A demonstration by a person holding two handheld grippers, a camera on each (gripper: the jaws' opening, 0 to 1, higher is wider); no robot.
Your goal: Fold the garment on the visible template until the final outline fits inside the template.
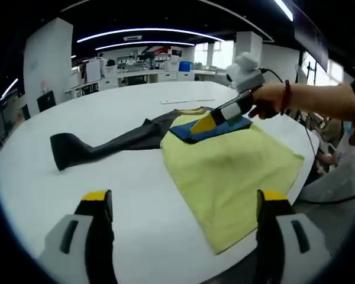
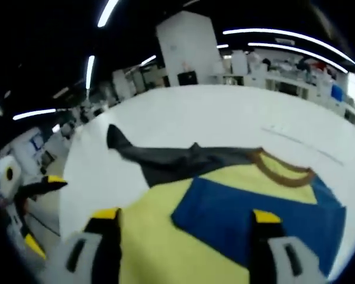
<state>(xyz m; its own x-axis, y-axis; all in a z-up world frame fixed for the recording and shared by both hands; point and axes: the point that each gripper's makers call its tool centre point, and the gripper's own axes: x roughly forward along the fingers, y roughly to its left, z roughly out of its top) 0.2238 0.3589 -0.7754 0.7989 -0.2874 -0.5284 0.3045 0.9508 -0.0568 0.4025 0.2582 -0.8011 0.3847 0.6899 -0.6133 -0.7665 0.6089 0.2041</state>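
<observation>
Yellow fabric is spreading across the near side of the white round counter (image 1: pixel 136 195): the yellow-and-dark long-sleeved garment (image 1: pixel 231 165) is lying flat with a blue rectangular template (image 2: pixel 254 222) resting on its chest, just below the brown collar (image 2: pixel 284 171). One dark sleeve (image 1: pixel 100 145) is trailing out, well away from the template, so folding is looking barely begun (sleeve and wide body both left to bring in). The garment's long axis is running from hem to collar, with the collar pointing away from the left camera. The left hand-held gripper (image 1: pixel 180 204) is hovering wide open and empty. The right hand-held gripper (image 2: pixel 186 216) is hovering open above the template's edge, gripping nothing.
</observation>
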